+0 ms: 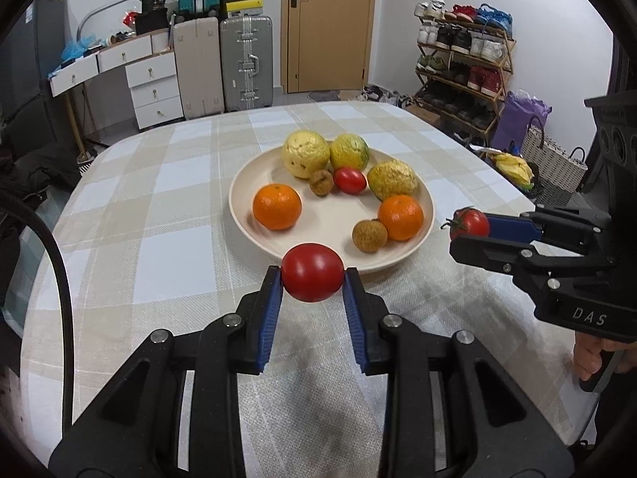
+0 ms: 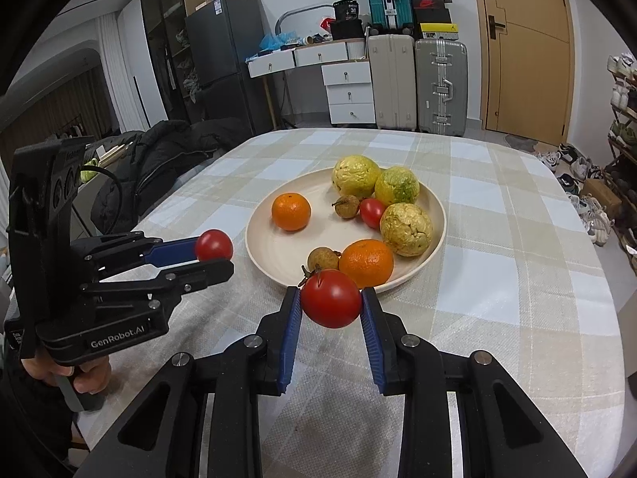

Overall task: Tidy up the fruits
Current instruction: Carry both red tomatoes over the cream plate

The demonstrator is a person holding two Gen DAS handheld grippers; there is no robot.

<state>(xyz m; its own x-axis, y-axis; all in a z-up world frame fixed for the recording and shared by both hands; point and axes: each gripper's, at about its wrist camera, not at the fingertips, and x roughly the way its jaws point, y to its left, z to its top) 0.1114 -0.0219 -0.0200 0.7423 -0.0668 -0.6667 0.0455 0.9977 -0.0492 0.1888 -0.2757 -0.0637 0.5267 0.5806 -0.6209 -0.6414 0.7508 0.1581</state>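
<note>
A cream plate [image 1: 254,183] [image 2: 278,255] on the checked tablecloth holds three yellow-green fruits [image 1: 305,154], two oranges [image 1: 277,206], two brown longans [image 1: 369,235] and a small tomato [image 1: 350,180]. My left gripper [image 1: 312,279] is shut on a smooth red tomato [image 1: 312,277] just before the plate's near rim; it also shows in the right wrist view [image 2: 215,257]. My right gripper [image 2: 331,298] is shut on a red tomato with a stem [image 2: 331,298], near the plate's near edge; it shows at the right of the left wrist view [image 1: 469,235].
The table [image 1: 159,199] is covered by a beige and white checked cloth. Behind it stand suitcases [image 1: 246,61], white drawers [image 1: 153,91], a wooden door [image 1: 328,24] and a shoe rack [image 1: 462,63]. A dark jacket [image 2: 159,159] lies left of the table.
</note>
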